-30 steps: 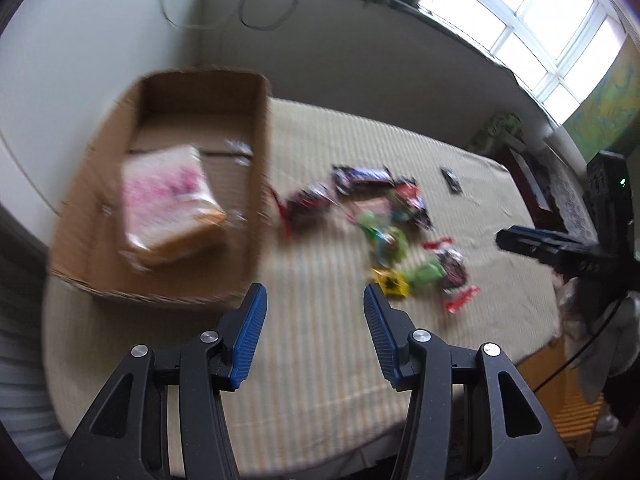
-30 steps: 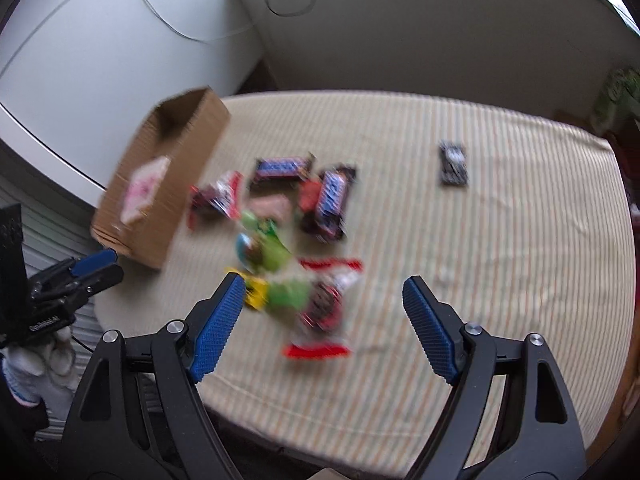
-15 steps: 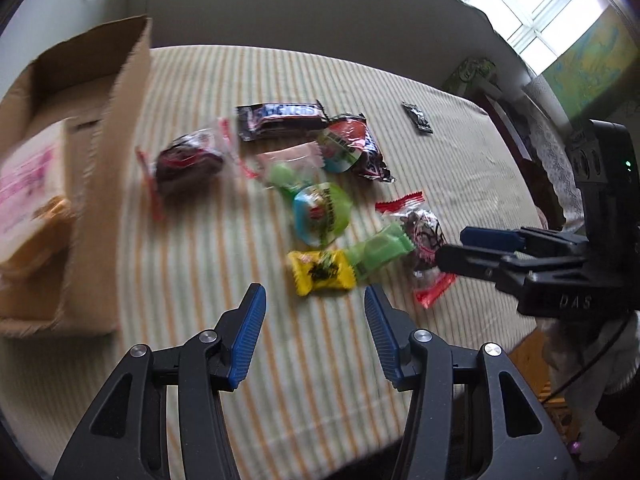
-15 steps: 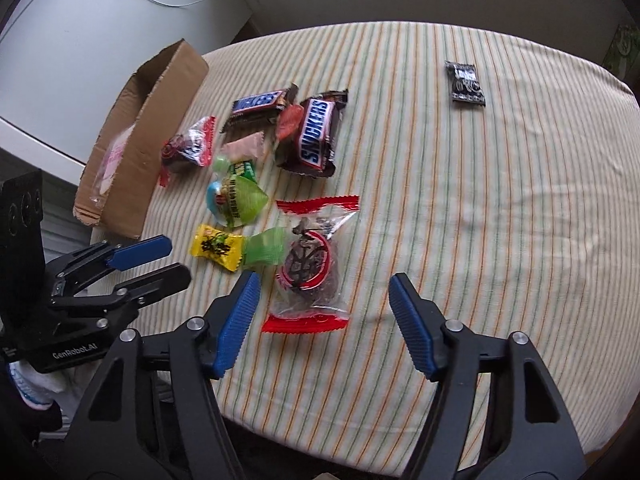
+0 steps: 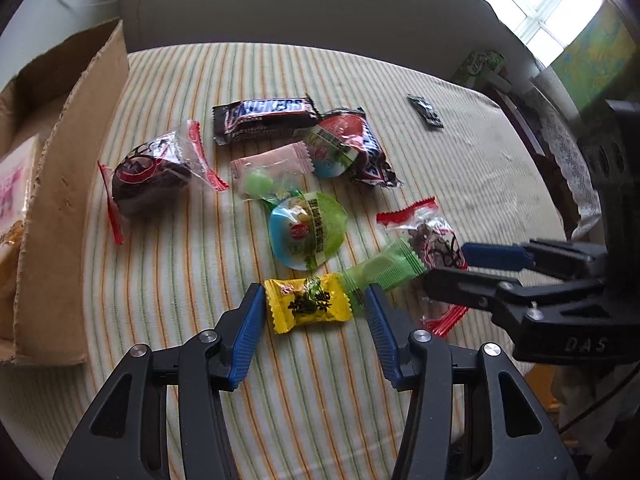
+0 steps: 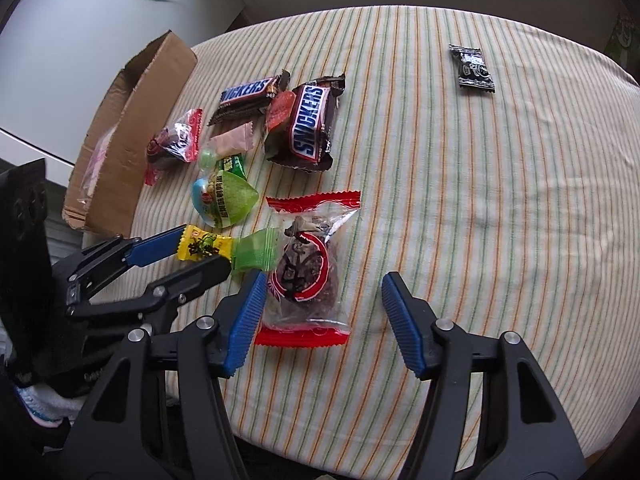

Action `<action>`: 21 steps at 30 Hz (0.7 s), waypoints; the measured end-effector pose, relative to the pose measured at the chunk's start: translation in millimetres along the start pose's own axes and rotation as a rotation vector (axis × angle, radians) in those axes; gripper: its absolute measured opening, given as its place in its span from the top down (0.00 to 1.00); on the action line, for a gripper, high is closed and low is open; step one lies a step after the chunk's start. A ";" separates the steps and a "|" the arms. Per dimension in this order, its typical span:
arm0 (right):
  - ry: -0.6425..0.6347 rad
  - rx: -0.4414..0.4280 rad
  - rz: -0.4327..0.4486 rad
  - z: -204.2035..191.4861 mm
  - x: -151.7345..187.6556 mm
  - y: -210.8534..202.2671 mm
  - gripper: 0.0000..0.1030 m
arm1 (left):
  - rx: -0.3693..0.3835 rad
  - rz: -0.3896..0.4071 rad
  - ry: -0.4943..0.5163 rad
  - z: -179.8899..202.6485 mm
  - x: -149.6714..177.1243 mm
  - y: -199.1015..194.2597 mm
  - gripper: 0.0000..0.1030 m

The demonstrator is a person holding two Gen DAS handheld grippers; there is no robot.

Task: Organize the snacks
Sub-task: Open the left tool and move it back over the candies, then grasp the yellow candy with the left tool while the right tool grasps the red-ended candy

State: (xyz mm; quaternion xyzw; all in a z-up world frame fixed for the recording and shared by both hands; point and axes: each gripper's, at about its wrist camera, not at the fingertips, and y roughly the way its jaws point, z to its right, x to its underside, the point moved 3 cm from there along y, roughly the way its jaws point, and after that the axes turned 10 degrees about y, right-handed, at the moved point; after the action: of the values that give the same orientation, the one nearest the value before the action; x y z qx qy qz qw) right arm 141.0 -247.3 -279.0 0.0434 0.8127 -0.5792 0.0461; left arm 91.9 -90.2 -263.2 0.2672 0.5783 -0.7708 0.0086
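**A:** Where do the tongs stand?

**B:** The left gripper (image 5: 312,312) points steeply down, jaws part-open astride the yellow candy (image 5: 307,307), pads not pressing it yet. The right gripper (image 6: 322,312) has just been closing its jaws; they are still apart, with the red-edged clear packet (image 6: 306,276) between them, the left pad at the packet's edge, the right pad clear of it.

**B:** And how do the things lie?

**A:** The candy's long axis runs straight across the left jaws' gap. The packet's runs along the right fingers. Each hand has its own piece; the cardboard box (image 6: 124,156) waits on the left gripper's side, so I judge the candy's trip shorter.
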 end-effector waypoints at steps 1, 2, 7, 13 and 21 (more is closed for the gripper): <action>-0.001 0.001 -0.003 -1.3 -0.5 1.7 0.42 | -0.011 0.003 0.010 0.3 0.1 0.6 0.59; -0.003 -0.002 -0.008 -2.9 -0.7 3.3 0.46 | -0.025 0.005 0.018 0.2 1.2 0.3 0.67; -0.005 0.023 -0.013 -5.6 -4.2 7.4 0.53 | -0.041 0.021 0.014 -4.9 2.4 -0.7 0.81; -0.006 0.025 -0.006 -8.9 -7.5 8.8 0.59 | -0.032 0.062 0.039 5.0 3.0 -3.7 0.90; 0.035 -0.003 0.024 -2.7 -8.4 0.1 0.65 | -0.003 0.094 -0.045 -6.5 1.7 -11.1 0.90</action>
State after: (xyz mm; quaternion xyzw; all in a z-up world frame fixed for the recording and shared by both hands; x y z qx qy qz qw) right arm 149.3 -244.9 -277.1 0.0636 0.8136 -0.5767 0.0389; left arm 89.5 -80.2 -255.3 0.2766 0.5660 -0.7744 0.0582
